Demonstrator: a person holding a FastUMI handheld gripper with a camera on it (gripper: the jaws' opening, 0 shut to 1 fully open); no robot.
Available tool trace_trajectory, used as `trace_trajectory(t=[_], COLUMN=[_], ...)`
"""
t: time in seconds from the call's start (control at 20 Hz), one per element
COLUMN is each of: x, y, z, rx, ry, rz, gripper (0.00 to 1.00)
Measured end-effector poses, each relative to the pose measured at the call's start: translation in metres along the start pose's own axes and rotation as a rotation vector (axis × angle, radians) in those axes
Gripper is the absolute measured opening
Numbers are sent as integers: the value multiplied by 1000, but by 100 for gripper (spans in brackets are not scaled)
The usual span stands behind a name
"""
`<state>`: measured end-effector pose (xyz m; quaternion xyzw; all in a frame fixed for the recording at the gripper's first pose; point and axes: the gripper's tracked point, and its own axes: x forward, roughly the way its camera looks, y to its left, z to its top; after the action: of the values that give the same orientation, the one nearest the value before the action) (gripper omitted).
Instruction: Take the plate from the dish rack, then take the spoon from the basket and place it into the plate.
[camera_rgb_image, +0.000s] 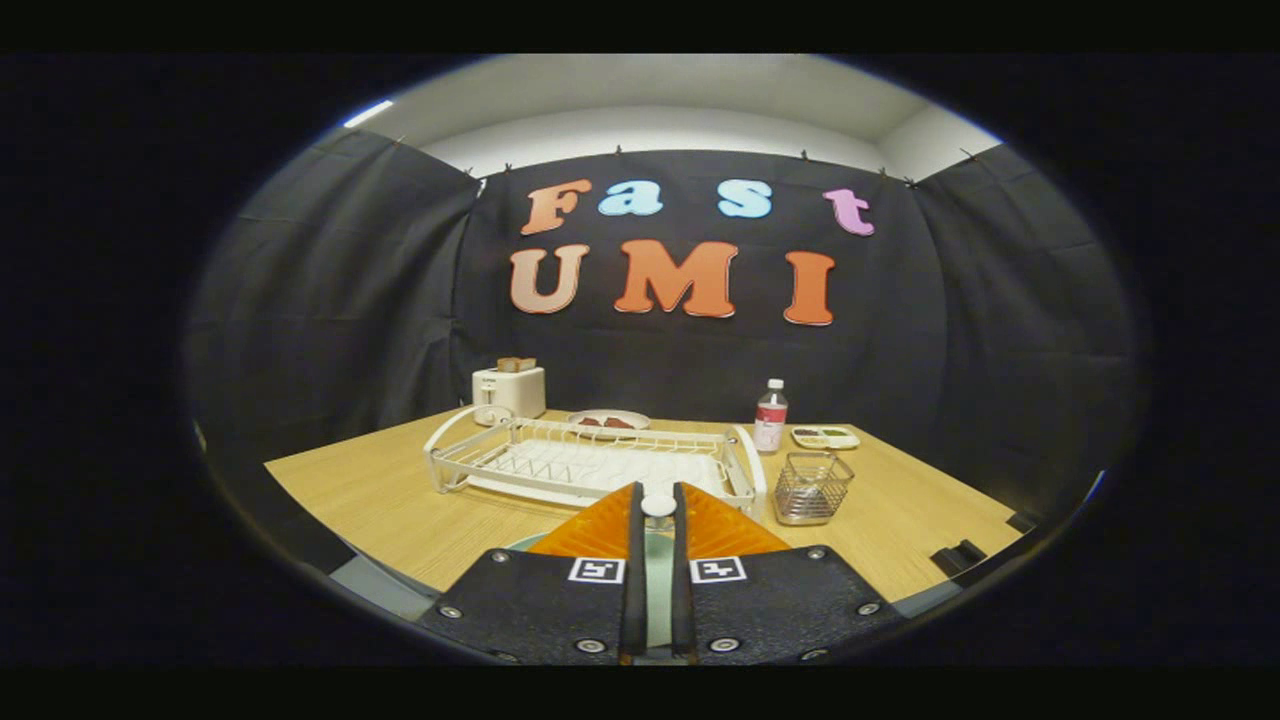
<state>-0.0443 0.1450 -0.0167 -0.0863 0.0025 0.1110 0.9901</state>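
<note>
My gripper (658, 512) is nearly closed, and a white spoon (658, 505) is pinched between its orange fingers (600, 530), with the rounded end sticking up at the fingertips. Under the fingers lies a pale green plate (522, 543) on the wooden table (380, 495); more of it shows through the narrow gap between the fingers. Just beyond the fingertips stands the white wire dish rack (590, 465) with nothing in its slots. The wire basket (812, 487) stands to the right of the rack, and I see nothing in it.
A white toaster (508, 390) with bread stands behind the rack. Beside it are a plate with red food (608, 420), a bottle (770, 416) and a small divided tray (825, 436). The table's front edge runs just below the gripper.
</note>
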Motion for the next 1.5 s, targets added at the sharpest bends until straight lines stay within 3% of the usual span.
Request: trace_trajectory(t=[0.65, 0.9, 1.0, 1.05, 1.15, 1.25, 1.35, 1.5], x=[11, 17, 21, 22, 26, 29, 31, 35], y=[19, 18, 18, 15, 7, -4, -13, -36], z=[-32, -44, -55, -59, -61, -59, -54, -40], rx=[6, 5, 20, 30, 41, 50, 59, 46], ry=[83, 130, 163, 173, 182, 182, 175, 147], rz=[46, 43, 44, 40, 19, 1, -10, -37], gripper=[10, 15, 37, 57, 80, 92, 98, 98])
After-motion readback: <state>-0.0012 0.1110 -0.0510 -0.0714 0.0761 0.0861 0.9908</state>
